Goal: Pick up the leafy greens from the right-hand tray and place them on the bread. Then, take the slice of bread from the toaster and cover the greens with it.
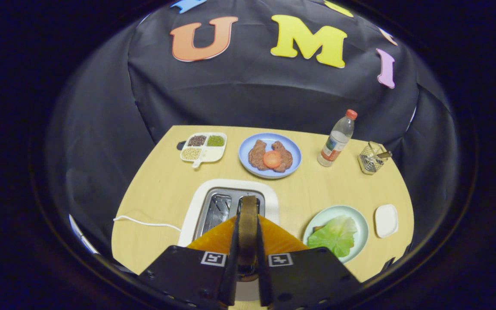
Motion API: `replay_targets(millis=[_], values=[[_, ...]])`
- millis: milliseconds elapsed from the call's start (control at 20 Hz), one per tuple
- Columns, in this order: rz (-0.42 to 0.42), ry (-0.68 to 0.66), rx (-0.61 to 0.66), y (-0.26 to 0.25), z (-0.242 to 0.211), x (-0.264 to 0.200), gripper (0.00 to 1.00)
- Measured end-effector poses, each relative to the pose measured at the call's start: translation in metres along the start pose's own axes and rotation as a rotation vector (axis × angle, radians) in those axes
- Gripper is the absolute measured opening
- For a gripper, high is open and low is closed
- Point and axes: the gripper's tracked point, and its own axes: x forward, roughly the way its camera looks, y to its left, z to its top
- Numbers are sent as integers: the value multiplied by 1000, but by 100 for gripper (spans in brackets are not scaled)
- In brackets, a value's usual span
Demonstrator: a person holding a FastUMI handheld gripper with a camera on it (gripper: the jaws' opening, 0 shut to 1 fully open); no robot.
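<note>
Two fingers of the gripper (247,232) squeeze a brown slice of bread (248,224) from both sides, so the gripper is holding it tight with only a narrow gap. The slice stands on its edge between the fingers and sits above the white toaster (196,211) with shiny metal slots. Its top end is over the right slot. The left slot looks bare inside. A thin white cord (144,222) runs from the toaster to the left across the light wooden table (157,189).

Just to the right of the fingers is a round pale green plate (362,224). On it lie the leafy greens (336,234), a big wrinkly light green leaf. A bit of something brown peeks out from under the leaf at its left edge; it may be bread, but I cannot tell for sure. Beside that plate, further right, is a small white dish (386,220).

Beyond the toaster is a round blue plate (248,148) with two brown meat pieces (257,156) and a red tomato slice (272,159) on top of them. Left of it is a white tray with three parts (204,147), holding dark, green and pale beans. Right of the blue plate stands a clear plastic bottle with a red cap (337,140), upright. Near the bottle, further right, is a small clear wire basket (371,158)
</note>
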Motion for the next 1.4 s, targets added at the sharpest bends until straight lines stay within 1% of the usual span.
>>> replay_targets(millis=[50,150,350,600,700,800,900,1000,1200,1250,1400], values=[[-2,12,-9,0,-2,-1,24],[-4,-7,-13,-1,1,-7,14],[21,-36,-18,-4,9,-27,14],[78,-91,26,-15,33,-68,14],[95,-125,50,-30,44,-85,14],[79,-138,70,-54,46,-90,14],[68,-122,94,-77,41,-84,14],[38,-78,116,-106,26,-67,14],[-35,28,171,-154,-11,-23,14],[-45,48,177,-163,-16,-6,14],[-10,91,216,-165,-33,3,14]])
